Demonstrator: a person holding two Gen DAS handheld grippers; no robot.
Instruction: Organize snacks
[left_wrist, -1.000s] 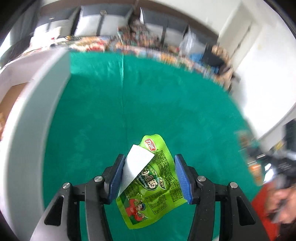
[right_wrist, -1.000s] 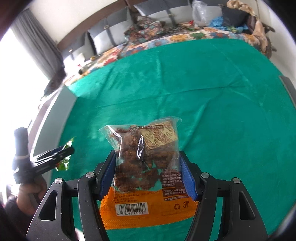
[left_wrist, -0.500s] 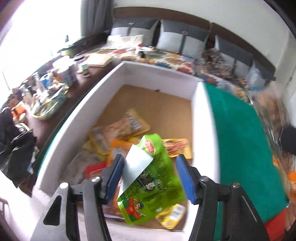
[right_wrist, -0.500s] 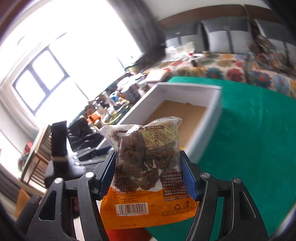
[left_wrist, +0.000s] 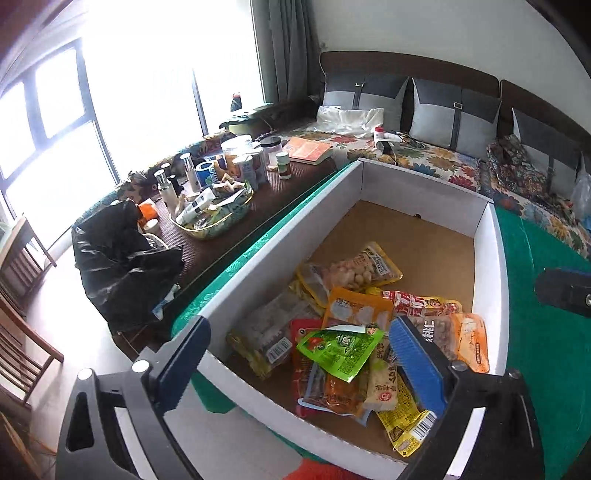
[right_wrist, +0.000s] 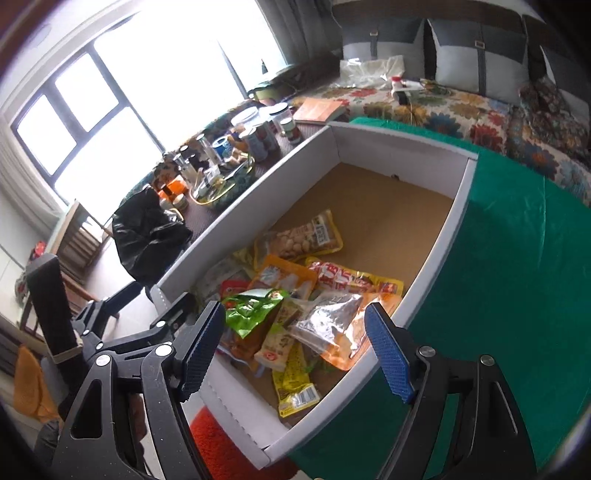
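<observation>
Left wrist view, left to right: cluttered side table (left_wrist: 221, 192) upper left, black bag (left_wrist: 122, 266) mid-left, then the white box (left_wrist: 491, 266) filling centre-right on the green cloth (left_wrist: 546, 339).

Left gripper (left_wrist: 306, 365) at bottom of frame: jaws have just been opening and now stand wide, nothing between the pads. The green snack packet (left_wrist: 340, 350) lies loose on top of the pile inside the box, lower centre.

Right wrist view: left gripper (right_wrist: 122, 325) visible again lower left, over the near box corner. Right gripper (right_wrist: 295, 350) bottom centre: jaws have just been opening, fairly wide, pads clear of everything. The orange snack packet (right_wrist: 340, 328) sits in the box near its right wall, clear side catching glare; possibly tilted against other packets, hard to tell.

Step in hand, as I judge it: release into the box, both packets look dropped.

To do it well:
- keep jaws wide until clear of the rim
- lift back out without clipping the box wall
- don't drag a pad through the pile, the packets are slick and stacked
- head back over the green cloth for any snacks left there; none shows on it here.
</observation>
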